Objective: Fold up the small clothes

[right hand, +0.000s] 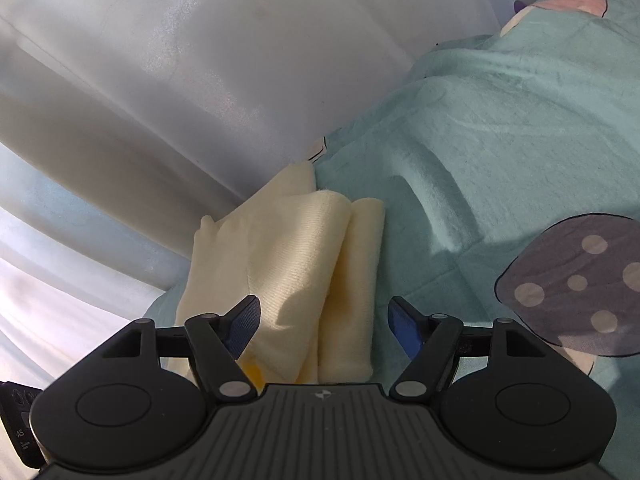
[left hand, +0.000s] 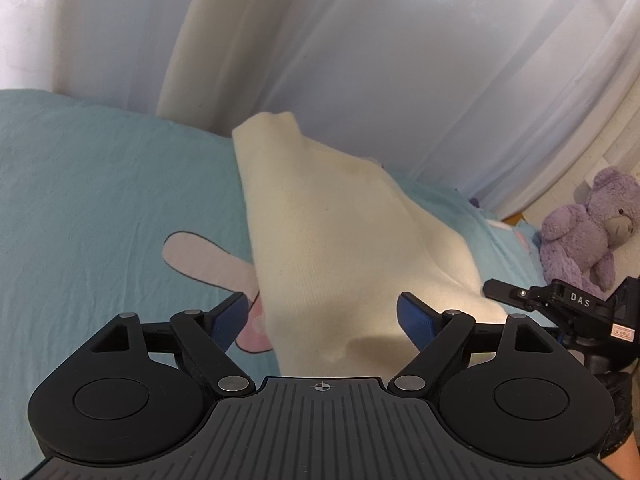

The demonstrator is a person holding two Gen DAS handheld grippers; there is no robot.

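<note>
Two views. Left wrist: cream garment (left hand: 320,248) on teal bedsheet (left hand: 100,208), long axis running from tongs up and away toward white curtain (left hand: 360,60), narrow end far. Left tongs (left hand: 322,320) spread wide, cloth lying between blue pads (left hand: 416,320), contact unclear. Right tongs (left hand: 492,290) at cloth's right edge. Open sheet to left; purple teddy bear (left hand: 588,228) far right.

Right wrist: garment (right hand: 288,272) folded in long strips, pointing away toward curtain (right hand: 160,100). Right tongs (right hand: 324,324) spread, nothing pinched. Bare sheet (right hand: 500,160) right, mushroom print (right hand: 572,292) near.
</note>
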